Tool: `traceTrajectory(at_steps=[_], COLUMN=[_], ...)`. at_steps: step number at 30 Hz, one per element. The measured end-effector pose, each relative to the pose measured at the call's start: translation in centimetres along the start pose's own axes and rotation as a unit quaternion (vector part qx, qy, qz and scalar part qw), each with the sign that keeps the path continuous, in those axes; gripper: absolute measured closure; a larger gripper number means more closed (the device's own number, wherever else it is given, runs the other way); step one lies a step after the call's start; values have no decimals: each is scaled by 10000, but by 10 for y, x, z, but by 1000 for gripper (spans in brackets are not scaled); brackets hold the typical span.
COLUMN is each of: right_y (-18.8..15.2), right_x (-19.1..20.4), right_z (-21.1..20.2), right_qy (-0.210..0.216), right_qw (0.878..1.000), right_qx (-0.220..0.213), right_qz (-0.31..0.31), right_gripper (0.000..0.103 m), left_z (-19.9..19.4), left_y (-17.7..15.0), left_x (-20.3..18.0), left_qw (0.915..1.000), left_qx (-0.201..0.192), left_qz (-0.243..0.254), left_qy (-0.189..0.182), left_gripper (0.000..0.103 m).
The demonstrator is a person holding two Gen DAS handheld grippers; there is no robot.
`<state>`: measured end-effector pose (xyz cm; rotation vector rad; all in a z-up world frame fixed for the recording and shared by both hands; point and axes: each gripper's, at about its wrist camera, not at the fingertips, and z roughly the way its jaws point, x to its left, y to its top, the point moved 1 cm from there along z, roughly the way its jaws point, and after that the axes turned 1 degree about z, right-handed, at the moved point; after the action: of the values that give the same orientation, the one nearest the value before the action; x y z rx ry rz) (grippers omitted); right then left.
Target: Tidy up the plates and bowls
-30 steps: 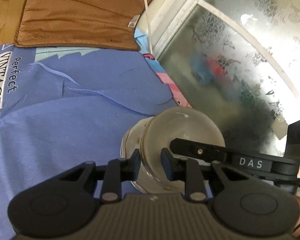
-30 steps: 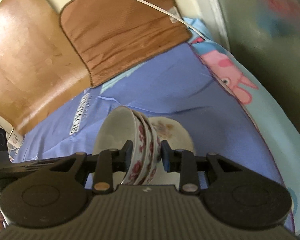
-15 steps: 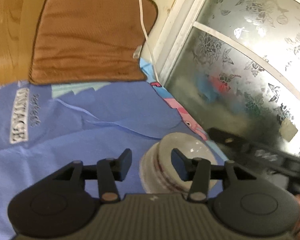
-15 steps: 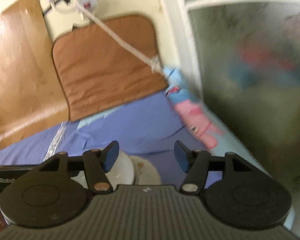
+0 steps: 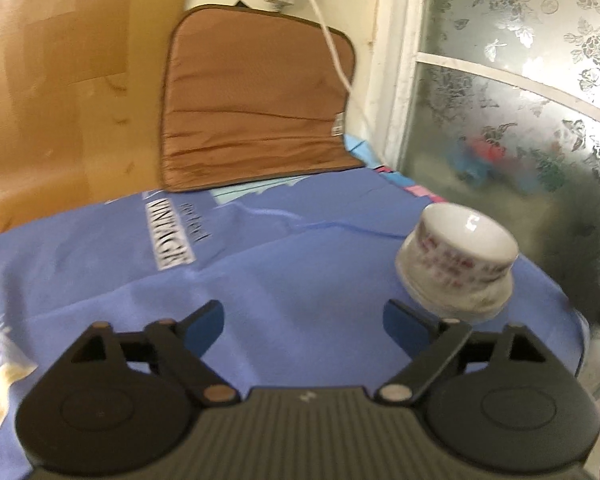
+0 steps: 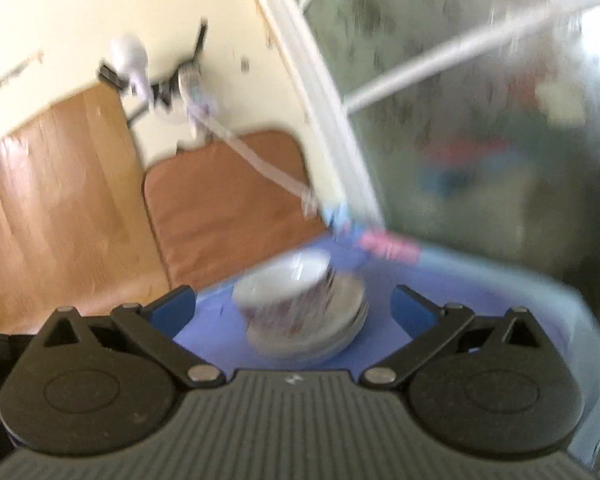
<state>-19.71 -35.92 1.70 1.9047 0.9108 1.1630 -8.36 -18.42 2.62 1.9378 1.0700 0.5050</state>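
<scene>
Seemingly near completion: the bowls (image 5: 458, 248) sat nested on the plates (image 6: 340, 332), one stack on the blue cloth (image 5: 260, 280) at two o'clock of the left gripper (image 5: 303, 320). Both it and the right gripper (image 6: 294, 310) stood spread, fingers empty. No other crockery showed.

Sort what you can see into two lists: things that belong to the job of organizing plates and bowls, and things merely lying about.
Belongs to the job:
bowls
plates

Just lying about:
blue cloth
brown cushion
white cable
frosted window
</scene>
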Motion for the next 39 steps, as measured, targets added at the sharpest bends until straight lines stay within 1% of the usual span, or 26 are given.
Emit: traceTrajectory(at_steps=[1,3,6,8,11,14,17,20,23,27,31,35,39], right_y=[-1,-3,-7,-10,-15,-18,-21,-24,-26,-29,-31,-32,-33], right_x=[0,-3,-4,2,18,33,42,46,44,39,36,33,30], right_z=[8,20,28,29,25,19,12,9,11,13,11,12,14], right_qy=[-158,-363,-433,-448,-392,-249,-160,-100,-99,-155,-189,-158,-153], right_qw=[9993,9955,9896,9882,9901,9931,9955,9964,9958,9944,9940,9936,9926], right_qx=[301,704,953,1053,1057,1013,882,825,886,974,953,967,1012], right_qz=[134,512,983,1022,840,534,298,187,218,384,496,568,656], right_gripper=[0,0,0,0,0,0,0,0,0,0,0,0,0], left_z=[-4,-12,-22,-24,-25,-27,-29,-30,-30,-30,-31,-28,-26], left_y=[-3,-10,-17,-20,-22,-26,-29,-31,-33,-35,-36,-37,-38], left_x=[4,12,23,29,33,36,37,38,38,35,32,32,32], left_qw=[10000,9999,9996,9995,9992,9991,9987,9983,9981,9976,9976,9974,9967], left_qx=[6,-9,-7,59,124,155,181,216,273,250,227,311,339], left_qz=[9,5,-80,-141,-157,-142,-112,-122,-132,-64,-13,-29,0], left_qy=[45,145,267,288,342,378,469,521,544,636,656,654,734], left_gripper=[9,0,0,0,0,0,0,0,0,0,0,0,0])
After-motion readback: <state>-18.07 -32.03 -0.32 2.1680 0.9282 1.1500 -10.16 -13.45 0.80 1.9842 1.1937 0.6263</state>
